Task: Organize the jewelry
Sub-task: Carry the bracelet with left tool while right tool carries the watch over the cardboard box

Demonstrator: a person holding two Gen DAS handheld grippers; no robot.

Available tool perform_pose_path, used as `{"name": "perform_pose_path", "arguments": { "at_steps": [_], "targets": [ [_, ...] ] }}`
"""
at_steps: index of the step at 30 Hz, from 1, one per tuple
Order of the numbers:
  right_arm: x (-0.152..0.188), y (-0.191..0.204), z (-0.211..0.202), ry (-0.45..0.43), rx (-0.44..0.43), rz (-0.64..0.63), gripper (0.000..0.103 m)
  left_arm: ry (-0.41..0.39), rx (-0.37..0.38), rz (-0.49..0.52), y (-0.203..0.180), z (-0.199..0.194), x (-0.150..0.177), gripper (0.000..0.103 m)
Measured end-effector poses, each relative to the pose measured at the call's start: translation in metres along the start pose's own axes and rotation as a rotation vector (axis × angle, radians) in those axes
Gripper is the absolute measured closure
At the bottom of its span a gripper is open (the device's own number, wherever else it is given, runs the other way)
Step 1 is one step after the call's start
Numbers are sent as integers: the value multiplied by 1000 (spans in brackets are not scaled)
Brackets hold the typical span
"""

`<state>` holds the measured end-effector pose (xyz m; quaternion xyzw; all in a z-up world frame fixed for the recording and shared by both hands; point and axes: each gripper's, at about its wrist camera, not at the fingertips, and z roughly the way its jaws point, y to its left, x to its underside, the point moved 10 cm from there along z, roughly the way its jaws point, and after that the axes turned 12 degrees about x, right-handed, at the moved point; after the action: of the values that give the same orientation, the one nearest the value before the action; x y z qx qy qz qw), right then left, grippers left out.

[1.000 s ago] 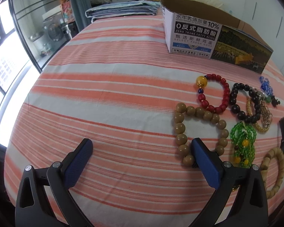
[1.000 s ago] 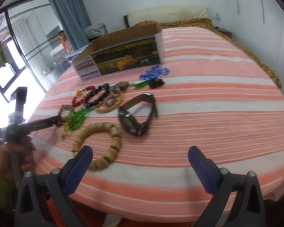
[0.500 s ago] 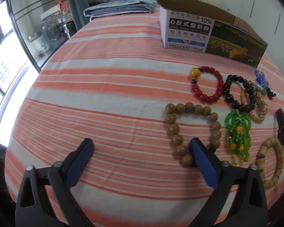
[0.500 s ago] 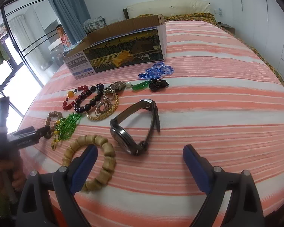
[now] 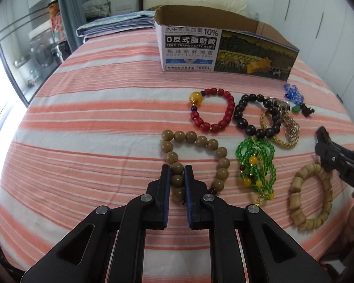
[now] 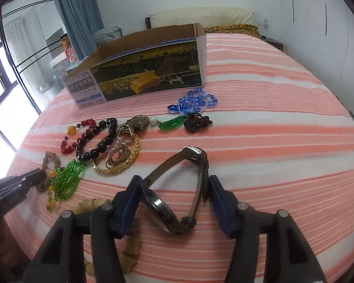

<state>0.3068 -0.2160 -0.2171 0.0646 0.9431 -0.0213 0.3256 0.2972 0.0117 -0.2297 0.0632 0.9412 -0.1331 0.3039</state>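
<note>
Jewelry lies in a cluster on the striped bed in front of an open cardboard box (image 5: 226,52). My left gripper (image 5: 177,172) is shut on the near side of an olive-brown round-bead bracelet (image 5: 200,141), which rests on the sheet. My right gripper (image 6: 174,184) is shut on a dark wristwatch (image 6: 177,188), one finger against its face and one against its strap. Nearby lie a red bead bracelet (image 5: 212,108), a black bead bracelet (image 5: 254,115), a green bead strand (image 5: 257,165) and a tan barrel-bead bracelet (image 5: 311,195).
A gold chain bracelet with metal rings (image 6: 120,158), blue crystal beads (image 6: 193,101), a green pendant (image 6: 171,123) and a dark carved charm (image 6: 197,122) lie near the box (image 6: 139,70). Folded bedding (image 5: 113,26) sits at the far left. The bed edge is close below me.
Both grippers moved forward and closed: the left onto the olive-brown bead bracelet, the right onto the wristwatch. Before, both were wide open and short of the jewelry.
</note>
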Motion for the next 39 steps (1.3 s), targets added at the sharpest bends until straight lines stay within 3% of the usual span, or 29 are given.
{"name": "perform_pose_path", "arguments": {
  "at_steps": [7, 8, 9, 11, 15, 29, 34, 39],
  "targets": [
    [-14, -13, -32, -66, -44, -33, 53, -53, 134, -75, 5, -13, -24, 94],
    [-17, -14, -35, -73, -51, -37, 59, -64, 160, -86, 4, -18, -29, 94],
    [-21, -15, -39, -84, -58, -39, 74, -76, 192, -99, 3, -24, -35, 94],
    [-26, -15, -45, -85, -74, -45, 82, -93, 230, -111, 1, -34, -43, 94],
    [-28, -13, -43, -87, -82, -79, 82, -117, 278, -121, -2, -49, -60, 94],
    [-60, -15, -78, -153, -153, -76, 82, -154, 326, -81, -20, -75, -87, 94],
    [-91, -8, -93, -208, -162, -99, 82, -192, 350, -49, -29, -95, -123, 94],
    [-147, 9, -103, -281, -168, -126, 82, -247, 347, 11, -40, -109, -184, 94]
  ]
}}
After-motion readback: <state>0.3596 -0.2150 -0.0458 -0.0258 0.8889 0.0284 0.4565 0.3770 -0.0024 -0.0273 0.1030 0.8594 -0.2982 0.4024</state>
